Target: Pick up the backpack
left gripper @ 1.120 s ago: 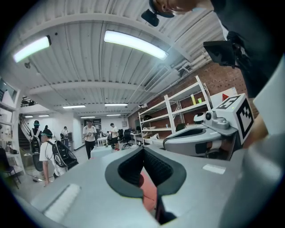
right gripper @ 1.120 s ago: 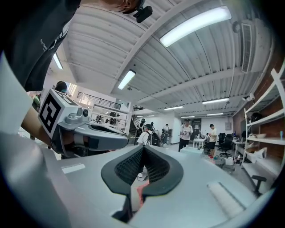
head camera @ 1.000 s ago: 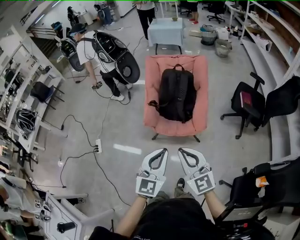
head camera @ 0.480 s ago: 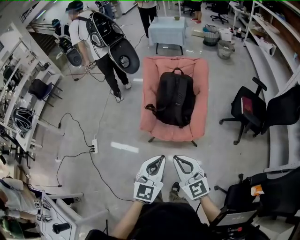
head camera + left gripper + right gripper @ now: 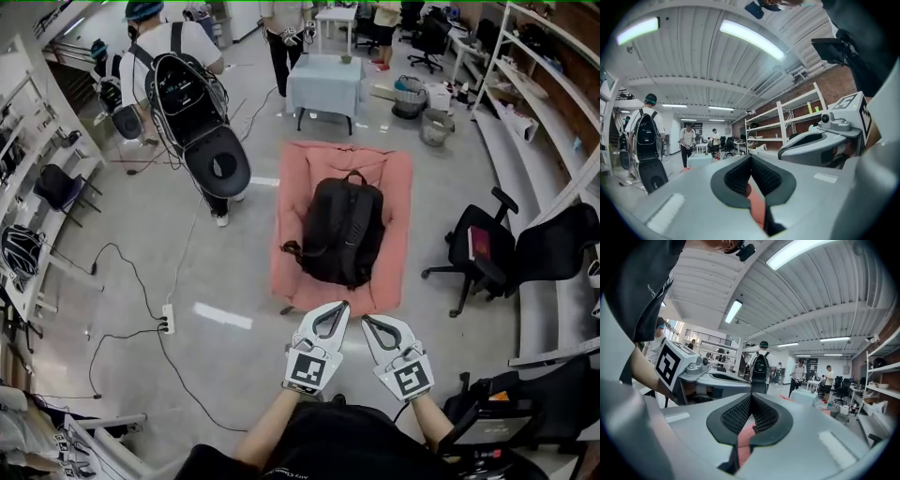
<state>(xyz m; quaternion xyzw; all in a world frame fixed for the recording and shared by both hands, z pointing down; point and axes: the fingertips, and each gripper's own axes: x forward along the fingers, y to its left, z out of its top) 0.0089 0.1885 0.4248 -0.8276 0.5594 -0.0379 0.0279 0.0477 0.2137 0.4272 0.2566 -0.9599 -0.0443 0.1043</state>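
Black backpack (image 5: 342, 230) lies on the pink padded chair (image 5: 397, 197), in front of both grippers. Left gripper (image 5: 340, 307) and right gripper (image 5: 367, 322) are side by side, each with jaws pressed together, holding nothing.

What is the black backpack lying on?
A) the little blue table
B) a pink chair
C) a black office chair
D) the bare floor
B: the black backpack lies flat on the cushion of the pink chair, in front of both grippers.
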